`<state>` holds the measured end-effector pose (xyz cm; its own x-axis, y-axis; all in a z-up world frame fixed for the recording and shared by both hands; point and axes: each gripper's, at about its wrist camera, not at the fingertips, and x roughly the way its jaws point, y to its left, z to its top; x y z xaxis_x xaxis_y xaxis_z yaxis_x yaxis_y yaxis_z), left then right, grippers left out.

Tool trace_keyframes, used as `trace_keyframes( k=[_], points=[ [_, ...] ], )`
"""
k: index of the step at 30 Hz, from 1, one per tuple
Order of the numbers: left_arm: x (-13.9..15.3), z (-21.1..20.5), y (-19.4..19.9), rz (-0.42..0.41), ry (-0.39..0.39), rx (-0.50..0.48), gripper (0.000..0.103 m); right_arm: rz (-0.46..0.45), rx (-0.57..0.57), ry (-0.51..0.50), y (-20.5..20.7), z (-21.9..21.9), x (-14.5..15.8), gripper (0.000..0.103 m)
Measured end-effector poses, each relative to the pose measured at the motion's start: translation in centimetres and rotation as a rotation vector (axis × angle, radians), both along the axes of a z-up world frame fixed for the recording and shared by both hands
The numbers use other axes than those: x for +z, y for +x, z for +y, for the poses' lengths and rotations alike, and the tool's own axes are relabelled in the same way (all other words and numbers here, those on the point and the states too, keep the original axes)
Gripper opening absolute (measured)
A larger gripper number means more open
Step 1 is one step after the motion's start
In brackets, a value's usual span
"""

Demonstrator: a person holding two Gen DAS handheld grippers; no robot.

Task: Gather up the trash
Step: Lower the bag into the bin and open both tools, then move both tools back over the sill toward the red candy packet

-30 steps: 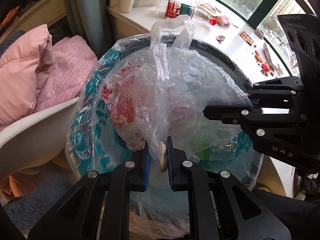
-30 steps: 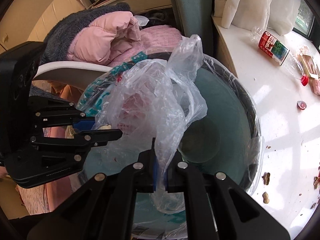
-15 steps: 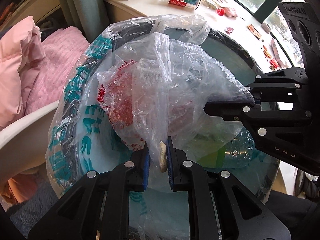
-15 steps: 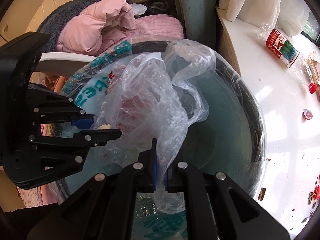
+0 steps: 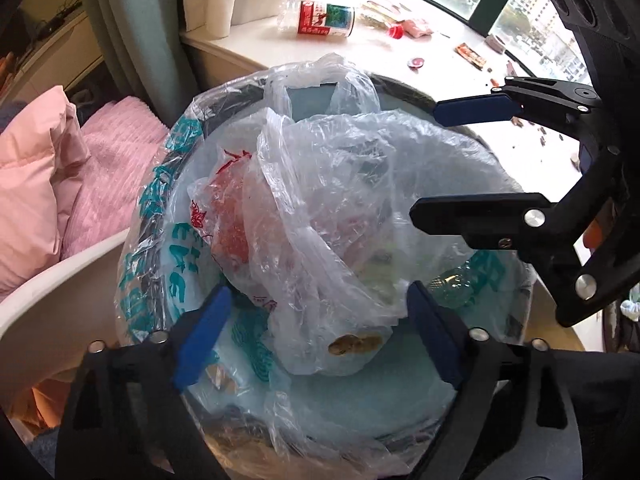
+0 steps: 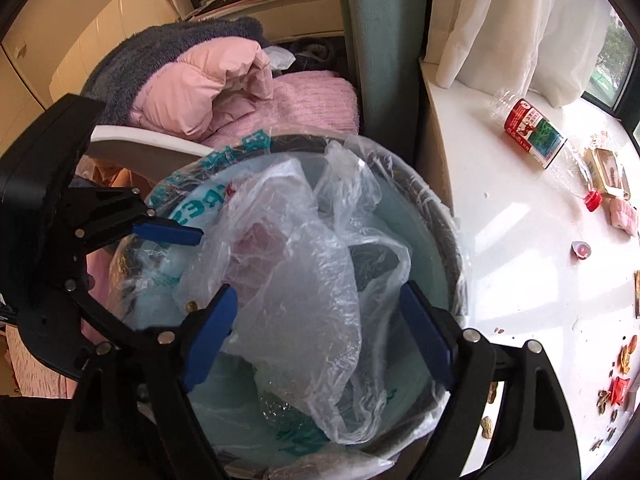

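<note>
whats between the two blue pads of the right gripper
The crumpled clear plastic bag, lying loose in the lined bin; the right gripper's jaws are opening. Right wrist view shows it.

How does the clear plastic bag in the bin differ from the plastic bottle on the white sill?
The clear plastic bag lies crumpled inside the lined trash bin; the plastic bottle lies on its side on the white sill, not yet collected. The bag is soft and shapeless; the bottle keeps a rigid, round form. The bag shows only faint red print; the bottle has a bold red and green label. Both are transparent plastic.
</note>
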<state>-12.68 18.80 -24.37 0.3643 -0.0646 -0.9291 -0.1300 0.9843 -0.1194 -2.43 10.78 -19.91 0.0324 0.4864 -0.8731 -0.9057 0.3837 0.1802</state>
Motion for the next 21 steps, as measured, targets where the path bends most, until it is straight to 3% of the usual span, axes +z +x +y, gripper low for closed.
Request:
trace_keyframes(
  k=[10, 15, 21],
  points=[
    [4.3, -0.7, -1.2, -0.128, 0.035, -0.03, 0.097, 0.014, -0.256, 0.148, 0.8, -7.5, 4.6, 0.093],
    [6.7, -1.6, 0.1, -0.176, 0.032, -0.063, 0.097, 0.027, -0.414, 0.185, 2.0, -10.7, 5.6, 0.093],
    [9.2, -4.7, 3.1, -0.236, 0.026, -0.169, 0.097, -0.008, -0.537, 0.188, 3.1, -15.0, 6.6, 0.093]
  ],
)
